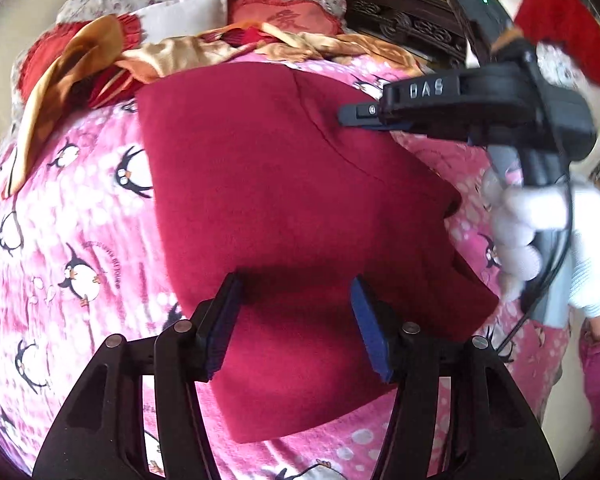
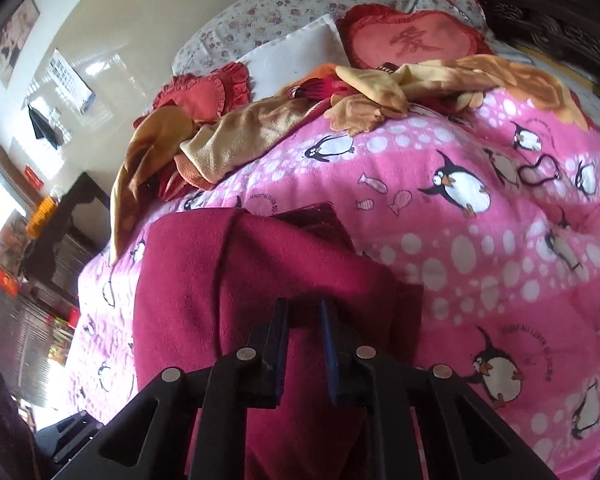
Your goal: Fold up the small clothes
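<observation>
A dark red fleece garment (image 1: 260, 180) lies spread on the pink penguin blanket (image 1: 80, 208). My left gripper (image 1: 295, 280) hovers over the garment's near part, open, with only flat fabric showing between its blue pads. My right gripper (image 1: 342, 114) comes in from the right, held by a white-gloved hand (image 1: 520, 232), with its tips at a crease on the garment's far right side. In the right wrist view the right gripper (image 2: 302, 302) has its jaws narrow, with a ridge of the red garment (image 2: 180, 280) standing between the pads.
A heap of orange and yellow clothes (image 2: 260, 128) lies at the far end of the blanket (image 2: 480, 240). Behind it are red frilled cushions (image 2: 412, 36) and a white pillow (image 2: 296, 56). A dark carved headboard (image 1: 400, 12) stands at the back right.
</observation>
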A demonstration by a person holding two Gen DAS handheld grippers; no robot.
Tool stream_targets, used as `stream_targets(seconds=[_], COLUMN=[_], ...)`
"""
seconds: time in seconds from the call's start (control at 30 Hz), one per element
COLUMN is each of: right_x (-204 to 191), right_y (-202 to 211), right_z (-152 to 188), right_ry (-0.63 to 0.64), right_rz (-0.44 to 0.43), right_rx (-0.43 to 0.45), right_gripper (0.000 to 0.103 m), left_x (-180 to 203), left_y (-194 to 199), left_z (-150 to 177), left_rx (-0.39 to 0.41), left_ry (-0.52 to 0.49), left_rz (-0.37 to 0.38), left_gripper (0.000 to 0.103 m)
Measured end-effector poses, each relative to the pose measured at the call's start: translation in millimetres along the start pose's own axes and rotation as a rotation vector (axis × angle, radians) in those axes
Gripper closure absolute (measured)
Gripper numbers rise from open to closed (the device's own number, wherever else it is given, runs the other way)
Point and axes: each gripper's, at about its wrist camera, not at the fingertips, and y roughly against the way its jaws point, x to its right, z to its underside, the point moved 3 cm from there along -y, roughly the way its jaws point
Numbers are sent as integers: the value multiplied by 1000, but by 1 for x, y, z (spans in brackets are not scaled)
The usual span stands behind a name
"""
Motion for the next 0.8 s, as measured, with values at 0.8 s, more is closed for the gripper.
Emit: stream_targets(seconds=[0.8], right_x=[-29], right_y=[72], right_z=[92], right_ry=[163], right_rz=[78], right_rx=[-66], right_gripper=[77], left_x=[-18], left_y=[28], left_z=[11], left_rx=[31], left_ry=[108], left_rz=[-24], left_gripper=[48])
